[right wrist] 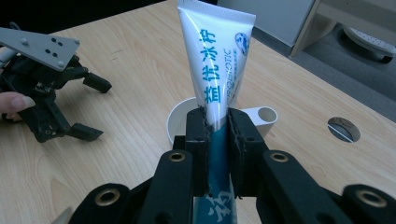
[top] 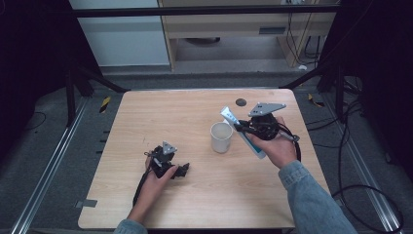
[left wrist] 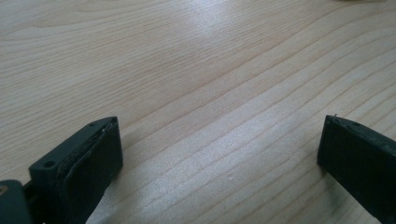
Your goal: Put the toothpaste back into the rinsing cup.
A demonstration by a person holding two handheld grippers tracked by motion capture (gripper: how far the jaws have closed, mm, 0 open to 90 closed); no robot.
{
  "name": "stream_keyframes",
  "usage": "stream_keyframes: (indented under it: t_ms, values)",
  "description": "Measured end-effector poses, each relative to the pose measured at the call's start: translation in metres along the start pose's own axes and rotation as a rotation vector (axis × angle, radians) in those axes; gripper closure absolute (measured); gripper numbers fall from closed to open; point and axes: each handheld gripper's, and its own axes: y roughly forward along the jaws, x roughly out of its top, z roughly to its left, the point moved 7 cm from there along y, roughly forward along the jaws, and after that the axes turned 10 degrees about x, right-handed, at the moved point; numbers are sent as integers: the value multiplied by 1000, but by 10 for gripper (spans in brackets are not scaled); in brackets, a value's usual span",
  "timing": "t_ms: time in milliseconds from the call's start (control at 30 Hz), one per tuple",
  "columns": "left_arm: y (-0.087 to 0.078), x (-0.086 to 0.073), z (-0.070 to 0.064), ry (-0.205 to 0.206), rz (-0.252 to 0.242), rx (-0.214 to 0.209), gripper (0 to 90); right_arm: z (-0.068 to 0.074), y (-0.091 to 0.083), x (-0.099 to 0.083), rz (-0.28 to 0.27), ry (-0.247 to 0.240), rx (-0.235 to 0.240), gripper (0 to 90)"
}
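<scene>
Clamped between the jaws of the right gripper (right wrist: 217,140), a white toothpaste tube (right wrist: 217,65) was held tilted just above a white cup (top: 221,137). Well apart, the left gripper (top: 181,170) was rested on the wooden surface (top: 195,112), jaws spread with nothing between them

Black grippers with grey three-cornered plates, trailing cables, denim sleeves (top: 311,195).

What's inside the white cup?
The white cup looks empty in the high view. In the right gripper view the toothpaste tube, clamped in the right gripper, hides most of its inside, so its bottom can't be checked.
</scene>
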Motion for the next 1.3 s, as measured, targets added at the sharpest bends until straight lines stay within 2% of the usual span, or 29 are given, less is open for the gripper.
stream_keyframes:
  t_ms: [167, 367, 700, 900, 1167, 1300]
  values:
    - [0, 0, 0, 0, 0, 0, 0, 2, 3, 6, -22, 2, -3, 795]
    - [0, 0, 0, 0, 0, 0, 0, -1, 5, 14, -76, 27, -36, 794]
    - [0, 0, 0, 2, 0, 0, 0, -1, 11, 24, -128, 43, -71, 794]
    - [0, 0, 0, 2, -1, 0, 0, -3, 16, 35, -193, 55, -103, 794]
    - [0, 0, 0, 3, -2, -1, 0, -3, 27, 40, -221, 66, -117, 794]
    - [0, 0, 0, 3, -2, -1, 0, -3, 31, 41, -240, 67, -140, 793]
